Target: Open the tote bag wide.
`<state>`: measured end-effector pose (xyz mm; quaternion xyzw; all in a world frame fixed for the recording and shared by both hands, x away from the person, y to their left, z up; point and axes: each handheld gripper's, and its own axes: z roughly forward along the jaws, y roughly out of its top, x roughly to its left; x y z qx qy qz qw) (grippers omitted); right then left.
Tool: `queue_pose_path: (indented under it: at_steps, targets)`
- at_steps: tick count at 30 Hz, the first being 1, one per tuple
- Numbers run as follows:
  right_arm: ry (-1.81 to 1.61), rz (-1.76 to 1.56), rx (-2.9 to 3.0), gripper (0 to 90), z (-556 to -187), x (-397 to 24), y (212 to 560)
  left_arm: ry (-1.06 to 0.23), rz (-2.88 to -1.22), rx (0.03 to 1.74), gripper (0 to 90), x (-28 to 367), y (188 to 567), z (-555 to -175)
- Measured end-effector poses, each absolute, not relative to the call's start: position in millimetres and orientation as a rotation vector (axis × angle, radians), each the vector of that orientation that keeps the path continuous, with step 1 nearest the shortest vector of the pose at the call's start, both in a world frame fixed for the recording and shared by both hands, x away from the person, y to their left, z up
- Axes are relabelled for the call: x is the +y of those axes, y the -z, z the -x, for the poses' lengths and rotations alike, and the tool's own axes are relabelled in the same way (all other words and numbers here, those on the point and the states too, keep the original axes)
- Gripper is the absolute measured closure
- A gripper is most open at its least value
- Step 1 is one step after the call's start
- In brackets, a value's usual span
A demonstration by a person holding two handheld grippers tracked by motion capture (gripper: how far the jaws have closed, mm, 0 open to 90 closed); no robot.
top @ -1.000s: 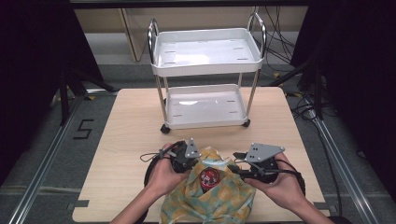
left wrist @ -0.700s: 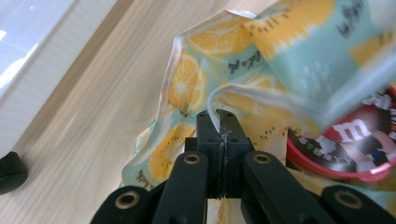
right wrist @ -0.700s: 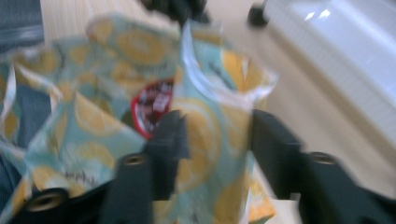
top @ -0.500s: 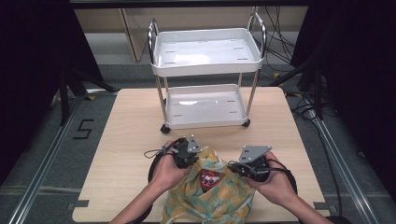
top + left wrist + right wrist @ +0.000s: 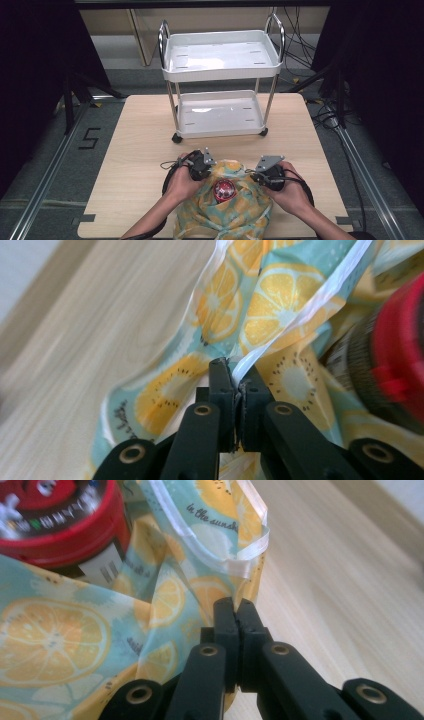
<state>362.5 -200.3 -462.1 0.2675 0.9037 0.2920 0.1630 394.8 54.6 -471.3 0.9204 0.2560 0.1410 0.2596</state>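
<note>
- Fruit-printed cloth bag (image 5: pixel 235 210) lies at the table's (image 5: pixel 135 145) near edge, its lower part cut off by the frame.
- Red-lidded jar (image 5: pixel 224 190) stands upright inside the bag, its body mostly hidden by fabric.
- Left gripper (image 5: pixel 235 385) pinches the bag's white-edged rim.
- Right gripper (image 5: pixel 235 617) has clamped onto the opposite rim.

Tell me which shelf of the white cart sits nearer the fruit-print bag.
The lower shelf: it sits just above the table, close behind the fruit-print bag. The upper shelf stands higher between the chrome handles, farther from the bag.
</note>
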Motion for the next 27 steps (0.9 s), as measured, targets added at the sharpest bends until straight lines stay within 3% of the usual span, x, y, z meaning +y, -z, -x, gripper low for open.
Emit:
queue_pose_path:
  at_steps: [9,12,14,18,24,26,27]
  targets:
    - [-0.767,-0.740,2.621,89.4,-362.1,-200.0,470.8,-0.394,-2.527,0.688,83.0,53.6,477.6,-394.9]
    - [-0.767,-0.707,2.609,81.5,-360.1,-201.6,463.8,-0.432,-2.466,0.701,71.6,57.6,468.4,-391.8]
    - [-0.808,-0.701,2.577,75.6,-356.9,-202.3,454.6,-0.433,-2.424,0.696,57.5,62.0,459.9,-388.7]
    - [-0.890,-0.661,2.533,68.4,-352.1,-202.3,437.8,-0.452,-2.335,0.691,48.0,70.5,439.1,-374.5]
    - [-0.973,-0.563,2.481,63.4,-342.0,-193.9,413.7,-0.471,-2.309,0.637,46.6,78.6,414.8,-355.7]
    - [-1.012,-0.512,2.463,66.5,-335.7,-188.8,406.7,-0.479,-2.317,0.601,48.7,78.1,408.7,-347.7]
    - [-1.042,-0.461,2.458,71.6,-331.7,-185.8,402.6,-0.472,-2.319,0.580,54.4,77.5,407.3,-344.5]
